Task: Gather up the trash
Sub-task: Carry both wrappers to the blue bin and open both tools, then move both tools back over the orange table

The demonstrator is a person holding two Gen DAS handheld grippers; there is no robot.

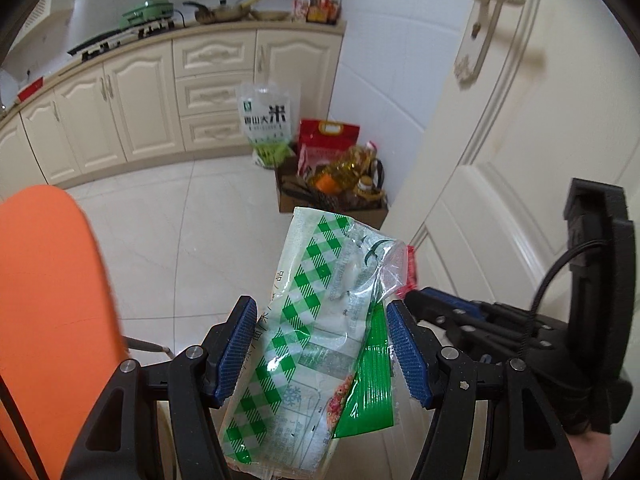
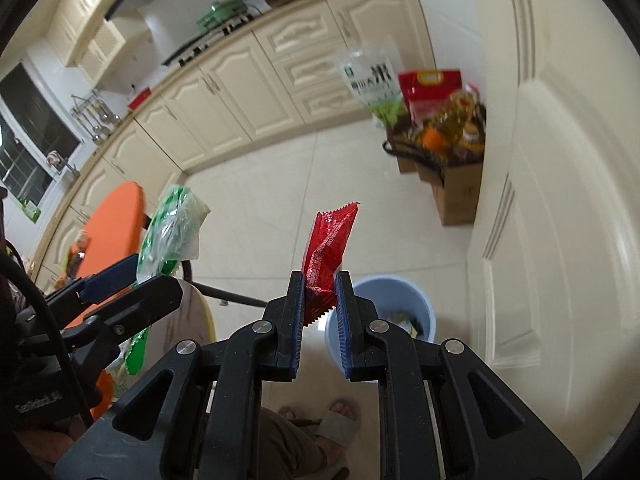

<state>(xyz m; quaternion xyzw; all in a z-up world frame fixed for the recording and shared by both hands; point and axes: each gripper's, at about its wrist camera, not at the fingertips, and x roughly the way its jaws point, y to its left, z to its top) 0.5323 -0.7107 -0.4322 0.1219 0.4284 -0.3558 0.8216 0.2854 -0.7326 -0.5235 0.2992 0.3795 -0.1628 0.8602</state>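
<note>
A crumpled green-and-white checked plastic bag with a green wrapper tucked against it stands upright between the blue pads of my left gripper, which is shut on it. In the right wrist view that gripper and its bag show at the left. My right gripper is shut on a red snack wrapper that sticks up past its fingertips. A light blue trash bin with some rubbish inside stands on the floor just beyond and below the right gripper. In the left wrist view the right gripper sits close on the right.
A white door stands close on the right. A cardboard box of oil bottles and rice bags sits by the wall. An orange surface is at the left, cream cabinets behind. A person's sandalled foot is on the tiled floor.
</note>
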